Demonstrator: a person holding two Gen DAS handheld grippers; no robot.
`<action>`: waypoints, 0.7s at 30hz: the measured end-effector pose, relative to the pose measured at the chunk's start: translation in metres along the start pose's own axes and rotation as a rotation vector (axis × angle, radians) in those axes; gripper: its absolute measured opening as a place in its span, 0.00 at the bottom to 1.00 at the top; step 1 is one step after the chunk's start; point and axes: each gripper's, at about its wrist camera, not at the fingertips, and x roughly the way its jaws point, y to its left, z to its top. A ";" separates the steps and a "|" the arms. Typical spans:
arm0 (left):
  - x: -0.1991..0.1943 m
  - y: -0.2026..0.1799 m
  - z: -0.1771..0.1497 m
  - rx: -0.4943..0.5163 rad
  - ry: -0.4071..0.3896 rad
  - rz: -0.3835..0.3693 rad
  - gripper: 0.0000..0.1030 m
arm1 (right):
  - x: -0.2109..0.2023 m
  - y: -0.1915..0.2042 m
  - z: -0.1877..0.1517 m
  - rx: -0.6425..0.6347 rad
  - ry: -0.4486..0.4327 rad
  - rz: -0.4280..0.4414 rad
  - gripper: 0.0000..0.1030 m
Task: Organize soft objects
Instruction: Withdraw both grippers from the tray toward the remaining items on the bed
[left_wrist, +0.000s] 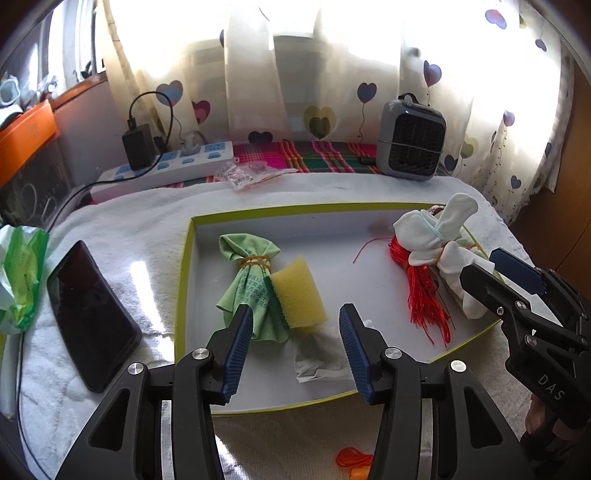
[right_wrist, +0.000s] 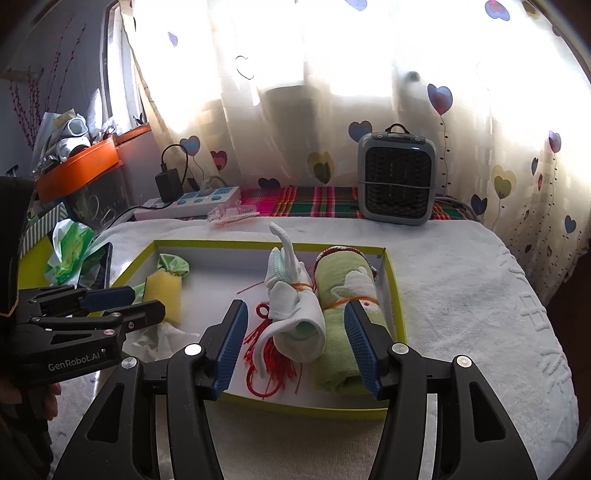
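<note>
Softness is the whole matter here: every item in the shallow green-rimmed tray (right_wrist: 395, 288) will give under the pads. The white sock bundle (right_wrist: 295, 314), tied at its waist by an orange rubber band, lies near the tray's right edge, toward the near-right corner, over a tangle of red cord (right_wrist: 271, 363). It looks light and limp; the banded waist is the firmest place to take hold, since the loose toe end standing up at the back would simply fold. Touching it on the right, against the tray's right wall, lies the rolled green towel (right_wrist: 343, 332), also banded, bulkier but just as yielding; a grip across the middle of the roll should hold.

Toward the tray's left edge sit the green cloth bundle (left_wrist: 251, 280) and the yellow sponge (left_wrist: 299, 291) resting against it, the sponge springy and apt to squash. A crumpled white tissue (left_wrist: 321, 358) lies by the near edge, probably flimsy, though glare makes it hard to read.

The right gripper (right_wrist: 295, 347) hovers spread wide with nothing between its fingers, straddling the sock bundle. The left gripper (left_wrist: 295, 347) is likewise released and empty, above the near edge by the sponge.

Outside the tray, a black phone (left_wrist: 92, 317) lies on the white towel-covered surface (right_wrist: 461, 295) off the left edge.
</note>
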 end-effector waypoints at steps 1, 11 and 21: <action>-0.002 0.000 -0.001 -0.001 -0.001 -0.002 0.46 | -0.001 0.001 0.000 -0.001 -0.001 -0.001 0.54; -0.018 0.002 -0.010 -0.012 -0.014 0.007 0.46 | -0.015 0.007 -0.005 -0.003 -0.004 0.010 0.54; -0.040 0.004 -0.025 -0.038 -0.036 0.017 0.46 | -0.028 0.011 -0.014 0.000 -0.006 0.019 0.54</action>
